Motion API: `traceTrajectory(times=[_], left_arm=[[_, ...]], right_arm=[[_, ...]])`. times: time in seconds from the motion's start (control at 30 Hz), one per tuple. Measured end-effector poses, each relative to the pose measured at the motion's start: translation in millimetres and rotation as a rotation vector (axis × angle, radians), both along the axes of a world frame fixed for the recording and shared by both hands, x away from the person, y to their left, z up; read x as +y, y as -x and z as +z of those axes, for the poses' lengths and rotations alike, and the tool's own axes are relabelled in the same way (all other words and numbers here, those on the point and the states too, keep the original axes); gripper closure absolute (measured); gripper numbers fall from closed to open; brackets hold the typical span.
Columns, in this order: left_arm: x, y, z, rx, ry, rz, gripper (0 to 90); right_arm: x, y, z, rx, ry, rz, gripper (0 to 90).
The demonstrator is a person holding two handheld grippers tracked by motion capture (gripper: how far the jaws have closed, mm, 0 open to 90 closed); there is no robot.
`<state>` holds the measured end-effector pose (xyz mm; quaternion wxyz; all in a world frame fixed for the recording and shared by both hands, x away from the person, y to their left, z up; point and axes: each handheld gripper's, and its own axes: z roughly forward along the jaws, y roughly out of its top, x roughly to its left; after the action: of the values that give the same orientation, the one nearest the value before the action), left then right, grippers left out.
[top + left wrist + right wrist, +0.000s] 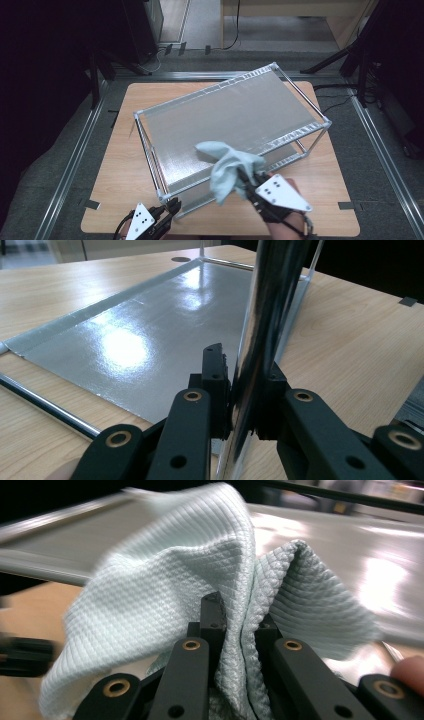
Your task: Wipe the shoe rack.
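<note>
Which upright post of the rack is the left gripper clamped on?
The near-left corner chrome post of the silver two-shelf rack; the left gripper pinches it, other corner posts stand free.

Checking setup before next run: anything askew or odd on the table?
The two-tier metal shelf sits rotated, out of square with the wooden table. No spills or visible damage.
</note>
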<state>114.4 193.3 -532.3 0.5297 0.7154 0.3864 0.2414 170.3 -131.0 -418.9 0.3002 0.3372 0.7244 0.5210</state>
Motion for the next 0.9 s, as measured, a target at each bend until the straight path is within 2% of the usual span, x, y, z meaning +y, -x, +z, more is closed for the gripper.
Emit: traceTrajectory(times=[0.2, 0.3, 0.37, 0.53, 0.63, 0.7, 0.9], left_arm=[[-0.3, 0.0, 0.1, 0.0, 0.0, 0.003, 80.3], [-0.1, 0.1, 0.2, 0.002, -0.001, 0.002, 80.3], [0.0, 0.0, 0.2, 0.002, -0.001, 0.001, 80.2], [-0.2, -0.2, -0.3, 0.0, 0.003, -0.002, 80.2], [-0.1, -0.2, -0.4, -0.001, 0.002, -0.003, 80.3], [0.0, -0.3, -0.4, -0.001, 0.003, -0.004, 80.2], [-1.5, -0.1, -0.6, -0.001, 0.006, -0.01, 80.3]], right_arm=[[-69.2, -34.5, -3.8, 0.031, -0.003, -0.223, 82.6], [-98.3, -54.0, -5.1, 0.046, -0.026, -0.336, 82.6], [-113.3, -63.7, -3.8, 0.05, -0.045, -0.398, 82.6], [-134.0, -78.4, 0.2, 0.048, -0.091, -0.492, 82.5], [-131.5, -78.5, -1.0, 0.061, -0.114, -0.486, 82.6], [-122.6, -73.9, -2.9, 0.066, -0.126, -0.435, 82.5], [-78.8, -51.7, -8.5, 0.053, -0.105, -0.266, 82.5]])
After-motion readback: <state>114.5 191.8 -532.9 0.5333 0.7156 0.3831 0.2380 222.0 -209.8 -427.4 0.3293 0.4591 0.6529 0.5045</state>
